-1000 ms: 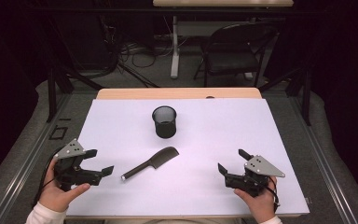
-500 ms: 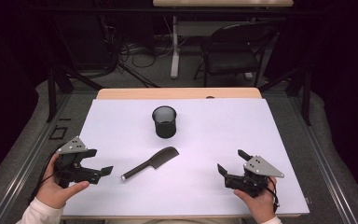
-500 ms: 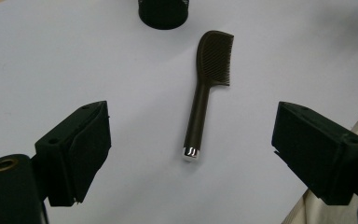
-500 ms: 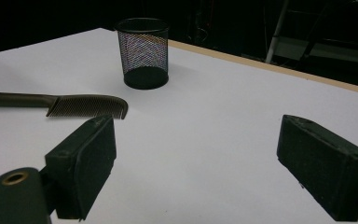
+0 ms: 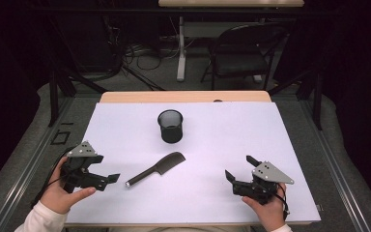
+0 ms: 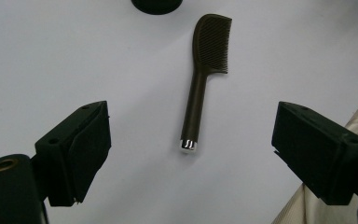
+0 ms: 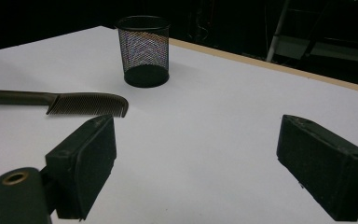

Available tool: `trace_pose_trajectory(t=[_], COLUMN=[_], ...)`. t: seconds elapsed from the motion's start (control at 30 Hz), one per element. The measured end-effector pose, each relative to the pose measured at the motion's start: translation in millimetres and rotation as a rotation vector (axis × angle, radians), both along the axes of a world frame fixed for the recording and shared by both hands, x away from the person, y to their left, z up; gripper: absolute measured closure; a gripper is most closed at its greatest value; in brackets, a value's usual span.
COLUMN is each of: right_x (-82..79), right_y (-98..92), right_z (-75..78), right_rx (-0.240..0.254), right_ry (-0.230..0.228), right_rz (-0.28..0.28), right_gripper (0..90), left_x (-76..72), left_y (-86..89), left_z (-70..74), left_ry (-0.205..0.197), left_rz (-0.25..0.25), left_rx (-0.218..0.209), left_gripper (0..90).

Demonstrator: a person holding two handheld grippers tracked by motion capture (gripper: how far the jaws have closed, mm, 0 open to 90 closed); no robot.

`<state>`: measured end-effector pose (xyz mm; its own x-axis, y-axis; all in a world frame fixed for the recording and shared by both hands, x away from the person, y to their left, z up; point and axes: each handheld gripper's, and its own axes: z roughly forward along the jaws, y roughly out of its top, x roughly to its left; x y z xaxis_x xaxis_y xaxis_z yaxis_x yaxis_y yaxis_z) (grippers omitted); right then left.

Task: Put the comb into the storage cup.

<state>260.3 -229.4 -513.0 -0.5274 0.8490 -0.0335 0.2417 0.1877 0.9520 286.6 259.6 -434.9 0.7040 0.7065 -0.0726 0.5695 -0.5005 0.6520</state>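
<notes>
A dark brown comb [image 5: 155, 169] lies on the white table top [image 5: 232, 130], its handle towards the near left. Behind it a black mesh cup [image 5: 170, 125] stands upright. My left gripper [image 5: 107, 178] hovers at the near left, open, with its jaws pointing at the handle end. In the left gripper view the comb [image 6: 200, 84] lies just ahead of the open left gripper [image 6: 193, 123], apart from it. My right gripper [image 5: 240, 167] rests at the near right, open with nothing in it. The right gripper view shows the right gripper [image 7: 196, 135], the cup [image 7: 144, 51] and the comb [image 7: 74, 102].
A wooden table edge [image 5: 183, 96] runs along the far side. Beyond it stand a dark chair [image 5: 241, 53] and a table leg [image 5: 180, 48] among cables on the floor. Beige cloth [image 6: 307, 205] shows by the left gripper's right jaw.
The left gripper has shifted slightly to the right, towards the comb's handle. The right gripper, the comb and the cup have stayed put.
</notes>
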Motion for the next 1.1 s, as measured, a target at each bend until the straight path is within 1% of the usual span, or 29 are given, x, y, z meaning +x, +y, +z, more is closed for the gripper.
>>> trace_pose_trajectory(t=[0.07, 0.23, 0.37, 0.5, 0.7, 0.8, 0.9, 1.1], right_x=[0.2, 0.0, 0.1, 0.3, 0.4, 0.8, 1.0, 0.9], right_y=[0.2, 0.4, 0.4, 1.0, 1.4, 1.6, 1.6, 2.0], right_z=[-0.3, -0.5, -0.7, -1.2, -1.5, -1.9, -2.2, -2.4], right_rx=[-0.001, -0.001, -0.006, -0.006, -0.011, -0.010, -0.012, -0.015], right_ry=[0.001, 0.007, 0.010, 0.012, 0.013, 0.010, 0.013, 0.016], right_rz=[0.001, 0.002, 0.005, 0.005, 0.006, 0.007, 0.008, 0.009], right_gripper=[11.9, 12.1, 12.3, 12.4, 12.5, 12.5, 12.8, 12.9], left_x=[1.3, 3.1, 4.9, 7.4, 11.6, 15.2, 18.4, 23.6], left_y=[-1.1, -2.6, -4.1, -5.5, -8.2, -11.2, -14.0, -20.0], left_z=[-0.5, -1.4, -1.8, -3.1, -4.0, -4.0, -4.1, -3.0], left_ry=[0.012, 0.034, 0.052, 0.066, 0.080, 0.090, 0.096, 0.096], left_rz=[-0.001, -0.001, -0.002, 0.002, 0.004, -0.006, -0.008, -0.018], left_rx=[0.014, 0.029, 0.052, 0.062, 0.080, 0.098, 0.105, 0.120], left_gripper=[11.8, 11.8, 11.8, 11.8, 11.8, 11.8, 11.8, 11.8])
